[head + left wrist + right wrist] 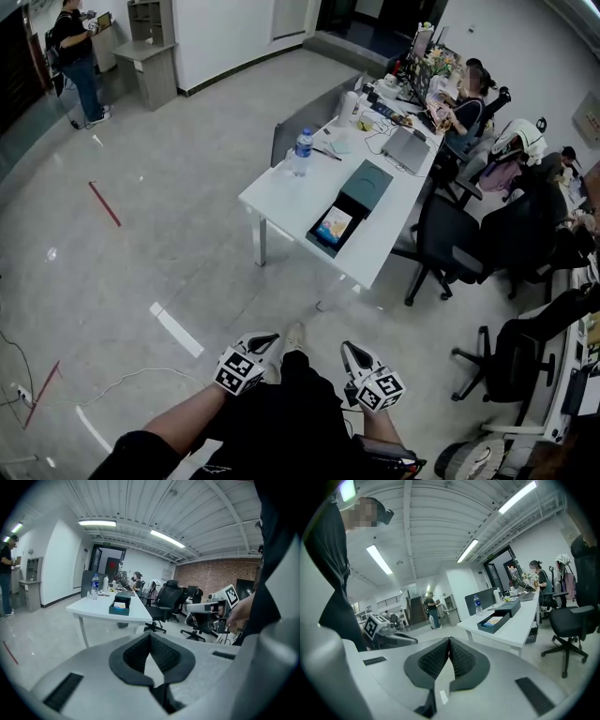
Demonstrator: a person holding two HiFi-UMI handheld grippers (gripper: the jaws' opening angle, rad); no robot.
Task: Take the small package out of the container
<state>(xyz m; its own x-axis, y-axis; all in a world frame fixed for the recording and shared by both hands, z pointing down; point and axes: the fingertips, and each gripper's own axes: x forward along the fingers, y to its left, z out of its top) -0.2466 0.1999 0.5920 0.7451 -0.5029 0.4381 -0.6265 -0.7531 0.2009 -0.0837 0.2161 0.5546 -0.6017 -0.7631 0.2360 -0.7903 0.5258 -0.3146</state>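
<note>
Small package (pixel 335 224) lies inside the dark open container (pixel 319 244) (the package is light-coloured with some blue on it). The container rests on the white table (pixel 281 195), toward the end nearest us, and a water bottle (pixel 302 150) stands farther along the same table. We hold both tools low by our legs, well apart from the table. Our left gripper (pixel 266 341) has its jaws pressed together with nothing between them. Our right gripper (pixel 353 351) is likewise closed and empty.
</note>
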